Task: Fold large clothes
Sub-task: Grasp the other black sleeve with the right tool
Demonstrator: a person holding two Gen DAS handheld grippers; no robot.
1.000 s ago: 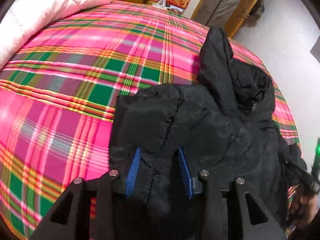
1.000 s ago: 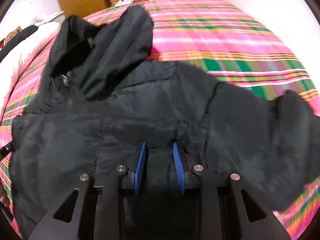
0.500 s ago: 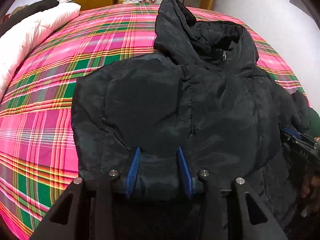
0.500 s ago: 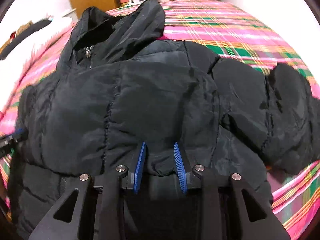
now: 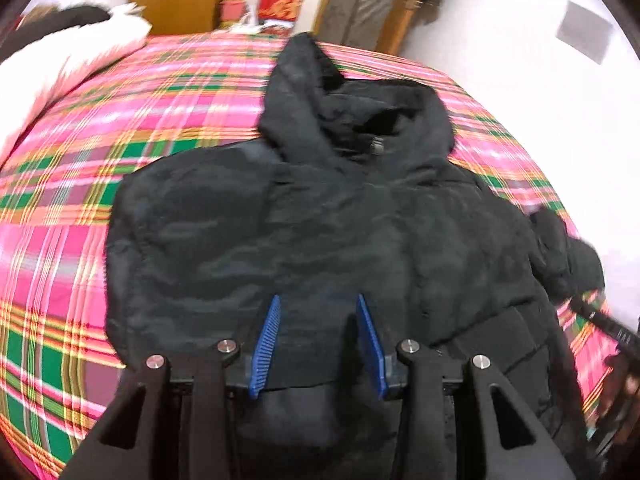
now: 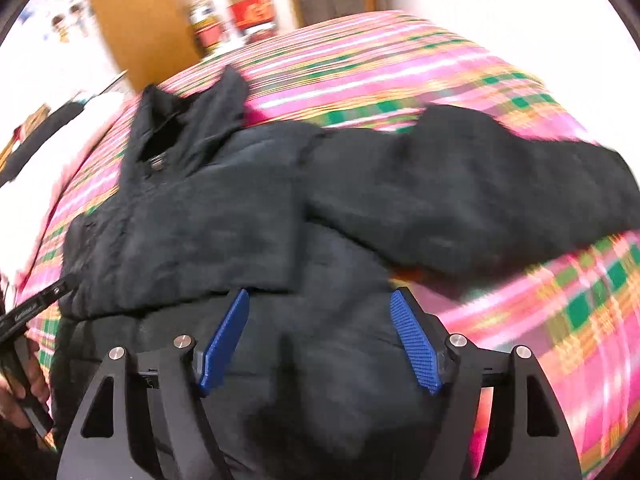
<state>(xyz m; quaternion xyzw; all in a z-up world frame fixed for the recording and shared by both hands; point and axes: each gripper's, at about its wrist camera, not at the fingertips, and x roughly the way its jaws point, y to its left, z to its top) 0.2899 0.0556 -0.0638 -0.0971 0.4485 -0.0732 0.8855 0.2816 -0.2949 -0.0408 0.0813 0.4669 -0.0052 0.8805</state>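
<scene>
A black hooded puffer jacket (image 5: 320,220) lies on the pink plaid bed, hood toward the far side, its lower part folded up over the body. My left gripper (image 5: 318,336) is shut on the folded hem of the jacket between its blue pads. My right gripper (image 6: 320,340) is open, its blue pads wide apart over the jacket (image 6: 224,216) and holding nothing. One sleeve (image 6: 472,188) stretches out to the right in the right wrist view. The left gripper (image 6: 32,312) shows at that view's left edge.
The pink, green and yellow plaid bedspread (image 5: 100,128) covers the bed. A white quilt (image 5: 52,76) lies at the far left. Red boxes (image 5: 280,4) and a wooden door stand beyond the bed. A white wall (image 5: 520,60) borders the right side.
My right gripper has opened and let go of the jacket hem. The folded part now lies flat on the jacket. My left gripper still holds its fold and has pulled back slightly.
</scene>
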